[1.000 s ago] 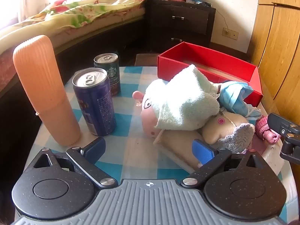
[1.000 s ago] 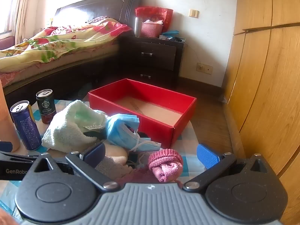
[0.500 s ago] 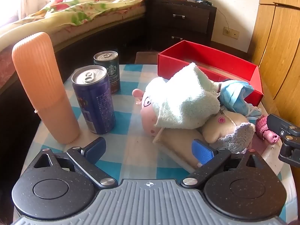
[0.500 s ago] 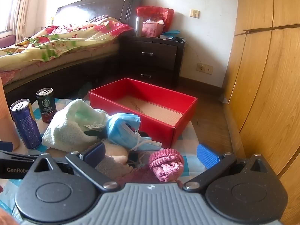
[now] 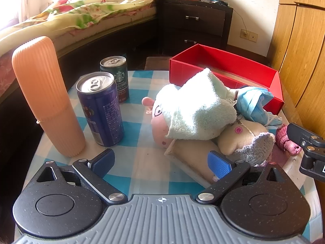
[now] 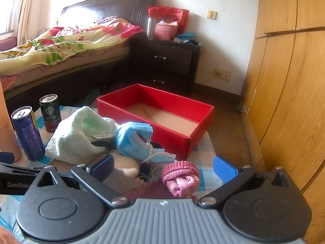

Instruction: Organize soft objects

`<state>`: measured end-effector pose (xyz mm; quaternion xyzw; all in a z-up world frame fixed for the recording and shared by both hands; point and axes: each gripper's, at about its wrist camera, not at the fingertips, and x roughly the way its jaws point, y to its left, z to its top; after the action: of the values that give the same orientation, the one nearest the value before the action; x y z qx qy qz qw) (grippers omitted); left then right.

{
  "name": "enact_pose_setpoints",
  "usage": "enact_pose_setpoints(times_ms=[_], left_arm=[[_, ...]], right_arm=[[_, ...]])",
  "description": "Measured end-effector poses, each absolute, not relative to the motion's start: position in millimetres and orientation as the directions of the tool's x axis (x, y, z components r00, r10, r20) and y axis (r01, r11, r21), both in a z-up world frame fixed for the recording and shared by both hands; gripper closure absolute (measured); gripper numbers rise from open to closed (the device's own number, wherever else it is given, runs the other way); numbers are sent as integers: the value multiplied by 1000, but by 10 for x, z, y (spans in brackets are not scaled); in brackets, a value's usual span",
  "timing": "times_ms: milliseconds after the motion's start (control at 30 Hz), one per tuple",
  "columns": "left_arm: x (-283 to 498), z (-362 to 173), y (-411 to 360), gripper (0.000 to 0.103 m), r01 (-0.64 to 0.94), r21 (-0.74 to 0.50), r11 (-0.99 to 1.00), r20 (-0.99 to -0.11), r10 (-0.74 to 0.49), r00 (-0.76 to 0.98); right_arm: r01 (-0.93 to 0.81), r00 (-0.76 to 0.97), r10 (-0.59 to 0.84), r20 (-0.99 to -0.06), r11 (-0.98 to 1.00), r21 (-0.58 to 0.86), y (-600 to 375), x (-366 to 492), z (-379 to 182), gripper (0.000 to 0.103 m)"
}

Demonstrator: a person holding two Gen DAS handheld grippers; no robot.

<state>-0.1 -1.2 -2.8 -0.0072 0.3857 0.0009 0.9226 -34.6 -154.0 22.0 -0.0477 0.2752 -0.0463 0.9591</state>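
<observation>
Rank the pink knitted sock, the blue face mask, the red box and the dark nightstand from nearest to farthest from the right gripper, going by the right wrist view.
1. Pink knitted sock: between the open fingers of the right gripper.
2. Blue face mask: just beyond, slightly left.
3. Red box: behind the mask, at the table's far edge.
4. Dark nightstand: across the floor, by the wall.

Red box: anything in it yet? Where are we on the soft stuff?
Done: nothing. The red box shows only bare cardboard. In hand: nothing; left gripper and right gripper are both open. Left: the towel, face mask, plush toy and pink knit piece, all on the table.
</observation>
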Motion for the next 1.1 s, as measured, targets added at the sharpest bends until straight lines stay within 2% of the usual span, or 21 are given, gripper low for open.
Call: enact_pose_setpoints(times_ms=[933,1100], left_arm=[[-1,-49,-40,9,5,-31,1000,-725,-25,688],[-60,-103,-25,9,-3,-67,998,-745,-48,666]], right_arm=[[45,836,-119,-535,988,-151,-1468,-352,169,18],[105,831,-180,-527,980,-170,-1759,-419,199,18]])
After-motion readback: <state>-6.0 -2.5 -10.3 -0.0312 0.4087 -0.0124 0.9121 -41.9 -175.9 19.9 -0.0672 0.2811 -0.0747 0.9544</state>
